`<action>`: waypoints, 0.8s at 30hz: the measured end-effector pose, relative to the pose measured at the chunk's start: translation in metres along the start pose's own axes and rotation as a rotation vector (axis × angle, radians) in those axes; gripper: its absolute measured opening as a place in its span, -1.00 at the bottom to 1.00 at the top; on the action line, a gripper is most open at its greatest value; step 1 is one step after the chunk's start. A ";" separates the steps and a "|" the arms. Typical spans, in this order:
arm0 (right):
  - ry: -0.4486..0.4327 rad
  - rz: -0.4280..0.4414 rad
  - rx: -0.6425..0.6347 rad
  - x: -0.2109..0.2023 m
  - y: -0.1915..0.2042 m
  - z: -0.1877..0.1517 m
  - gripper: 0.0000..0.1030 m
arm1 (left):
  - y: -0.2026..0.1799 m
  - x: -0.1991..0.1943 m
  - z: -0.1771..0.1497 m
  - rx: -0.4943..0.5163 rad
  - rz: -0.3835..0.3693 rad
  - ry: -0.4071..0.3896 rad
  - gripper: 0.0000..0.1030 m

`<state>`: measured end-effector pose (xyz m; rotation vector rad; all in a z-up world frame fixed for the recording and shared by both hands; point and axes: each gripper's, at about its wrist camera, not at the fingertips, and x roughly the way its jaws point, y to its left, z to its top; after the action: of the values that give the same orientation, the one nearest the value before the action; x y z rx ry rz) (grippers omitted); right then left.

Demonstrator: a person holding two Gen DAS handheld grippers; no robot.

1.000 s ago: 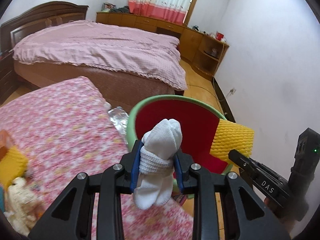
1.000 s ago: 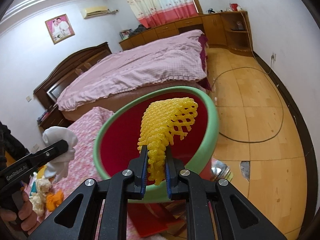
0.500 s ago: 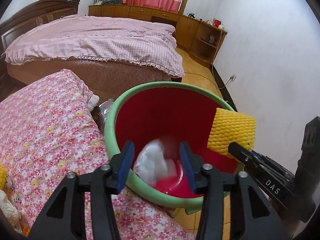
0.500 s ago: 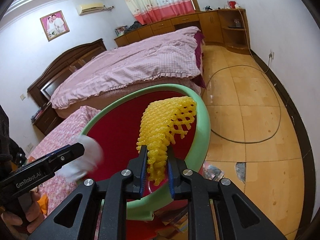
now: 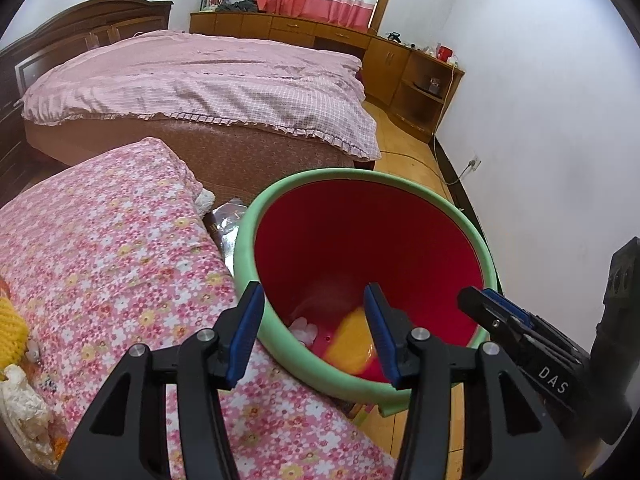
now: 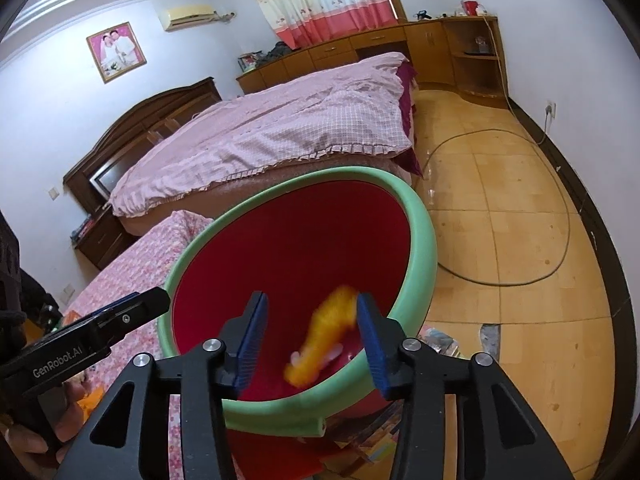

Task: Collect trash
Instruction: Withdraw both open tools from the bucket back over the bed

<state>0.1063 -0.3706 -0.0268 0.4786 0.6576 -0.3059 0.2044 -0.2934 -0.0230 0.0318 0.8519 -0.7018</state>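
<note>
A red bin with a green rim (image 5: 360,174) (image 6: 424,232) stands beside the flowered cloth. My left gripper (image 5: 314,326) hangs over its near rim, open, with nothing between its blue pads. A white wad (image 5: 302,326) lies on the bin's floor. The yellow foam net (image 5: 352,344) (image 6: 328,332) is a blur falling inside the bin, free of both pads. My right gripper (image 6: 312,330) is over the bin with its jaws opening and nothing pressed between them. In each view the other gripper shows at the side, the right gripper (image 5: 494,314) and the left gripper (image 6: 132,308).
Pink flowered cloth (image 5: 100,248) covers the surface to the left, with yellow and white scraps (image 5: 12,332) at its edge. A silvery wrapper (image 5: 228,224) lies behind the bin. A big bed (image 5: 200,80), wooden cabinets and a floor cable (image 6: 560,208) lie beyond. A hand (image 6: 60,420) holds the left gripper.
The left gripper let go of the white wad, which dropped into the bin. The right gripper then opened and the yellow foam net is falling in.
</note>
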 end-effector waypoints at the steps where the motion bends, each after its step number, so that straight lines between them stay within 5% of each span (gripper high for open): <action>1: 0.001 0.002 0.002 -0.001 0.000 0.000 -0.07 | 0.001 -0.002 0.000 -0.002 0.001 -0.003 0.01; 24: -0.040 0.090 -0.030 -0.050 0.048 -0.019 0.20 | 0.036 -0.096 -0.031 -0.086 0.071 -0.068 0.01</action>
<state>0.0786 -0.3139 0.0077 0.4710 0.5991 -0.2199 0.1608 -0.2036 0.0142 -0.0383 0.8114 -0.5966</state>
